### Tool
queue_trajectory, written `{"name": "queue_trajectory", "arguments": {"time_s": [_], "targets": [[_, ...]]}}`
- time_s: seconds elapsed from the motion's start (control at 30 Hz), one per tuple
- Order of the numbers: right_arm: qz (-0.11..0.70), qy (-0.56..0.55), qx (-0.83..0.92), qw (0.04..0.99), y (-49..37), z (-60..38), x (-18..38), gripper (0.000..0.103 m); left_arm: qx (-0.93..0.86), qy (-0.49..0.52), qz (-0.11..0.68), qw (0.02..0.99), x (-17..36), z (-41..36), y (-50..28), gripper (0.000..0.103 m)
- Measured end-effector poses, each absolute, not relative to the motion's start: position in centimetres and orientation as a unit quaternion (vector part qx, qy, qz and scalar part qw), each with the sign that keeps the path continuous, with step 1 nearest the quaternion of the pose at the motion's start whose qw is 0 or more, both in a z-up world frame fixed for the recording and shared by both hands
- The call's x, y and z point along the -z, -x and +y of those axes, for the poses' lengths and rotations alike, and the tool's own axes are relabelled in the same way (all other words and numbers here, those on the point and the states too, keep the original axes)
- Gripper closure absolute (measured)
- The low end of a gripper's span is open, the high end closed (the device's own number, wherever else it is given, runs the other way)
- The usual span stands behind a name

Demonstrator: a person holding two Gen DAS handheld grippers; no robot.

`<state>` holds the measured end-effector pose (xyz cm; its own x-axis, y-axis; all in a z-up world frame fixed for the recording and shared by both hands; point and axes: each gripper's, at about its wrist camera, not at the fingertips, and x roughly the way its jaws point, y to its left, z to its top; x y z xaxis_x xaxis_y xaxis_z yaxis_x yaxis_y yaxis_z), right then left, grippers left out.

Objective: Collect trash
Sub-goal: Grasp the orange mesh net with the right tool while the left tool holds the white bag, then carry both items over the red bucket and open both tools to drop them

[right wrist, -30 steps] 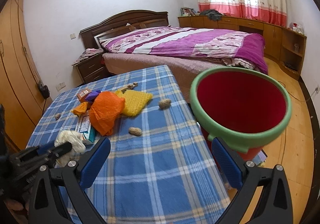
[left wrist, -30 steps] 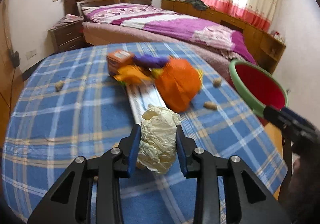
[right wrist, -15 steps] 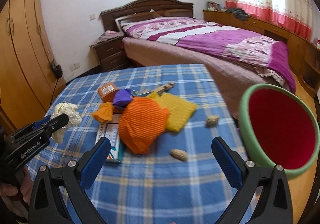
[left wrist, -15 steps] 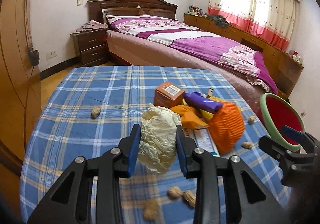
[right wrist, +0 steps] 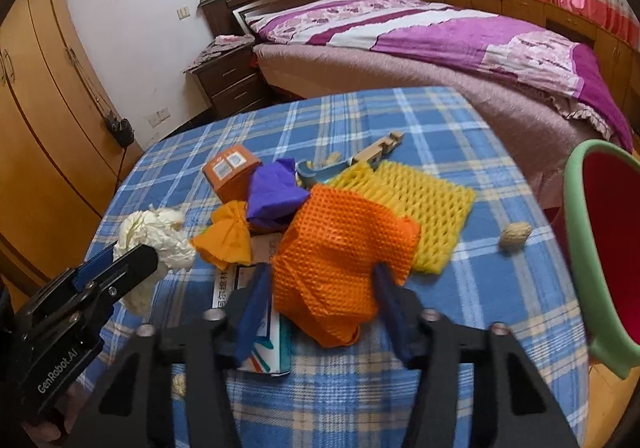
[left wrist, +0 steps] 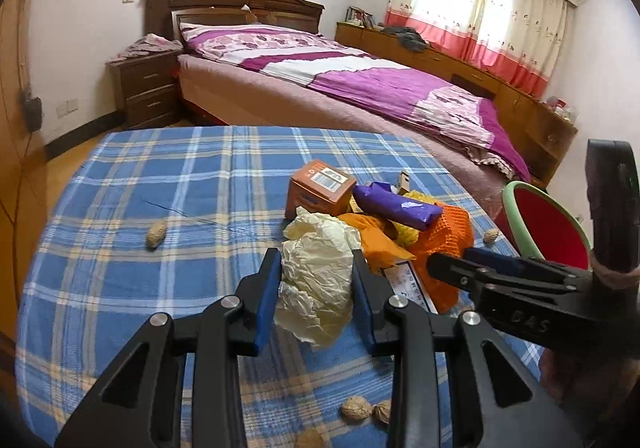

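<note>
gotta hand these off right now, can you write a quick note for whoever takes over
Left hand-held gripper: shut on the crumpled paper ball, lifted over the plaid table.
Right hand-held gripper: jaws closing around the orange foam net, which lies on the pile.
Red bin stands off the table's right edge.
Done: paper picked up. Nothing seen binned.
Left: bin the paper and net, then the yellow net, purple wrapper, orange box, nut shells.

1. The red bin (right wrist: 612,248) is chopped off by the right edge, so only part of its green rim shows.
2. The printed box (right wrist: 260,344) is mostly buried under the orange net (right wrist: 340,260), and its text is unreadable.
3. A nut (left wrist: 310,440) is cut by the bottom edge.
</note>
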<state>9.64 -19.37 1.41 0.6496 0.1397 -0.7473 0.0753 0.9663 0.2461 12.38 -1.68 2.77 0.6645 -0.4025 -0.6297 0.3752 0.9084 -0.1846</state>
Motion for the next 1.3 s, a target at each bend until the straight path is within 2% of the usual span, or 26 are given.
{"name": "queue_trajectory", "arguments": {"time_s": [0.03, 0.13, 0.23, 0.8, 1.3], "targets": [[0.422, -0.131, -0.021, 0.897, -9.6, -19.3, -1.2, 0.073, 0.215, 0.020, 0.351, 0.911, -2.6, -1.8, -12.3, 0.068], [0.425, -0.145, -0.028, 0.893, -9.3, -19.5, -1.1, 0.089, 0.215, 0.018, 0.351, 0.911, -2.5, -1.9, -12.2, 0.068], [0.417, -0.143, -0.035, 0.897, -8.3, -19.7, -1.7, 0.094, 0.212, 0.022, 0.346, 0.914, -2.8, -1.8, -11.8, 0.068], [0.345, -0.200, -0.018, 0.917, -0.6, -24.3, -6.8, 0.095, 0.222, 0.017, 0.328, 0.918, -6.9, -3.6, -7.3, 0.068], [0.304, -0.225, 0.050, 0.925, 4.7, -32.3, -8.2, 0.095, 0.299, -0.017, 0.325, 0.897, -9.2, -13.1, -4.9, 0.068]]}}
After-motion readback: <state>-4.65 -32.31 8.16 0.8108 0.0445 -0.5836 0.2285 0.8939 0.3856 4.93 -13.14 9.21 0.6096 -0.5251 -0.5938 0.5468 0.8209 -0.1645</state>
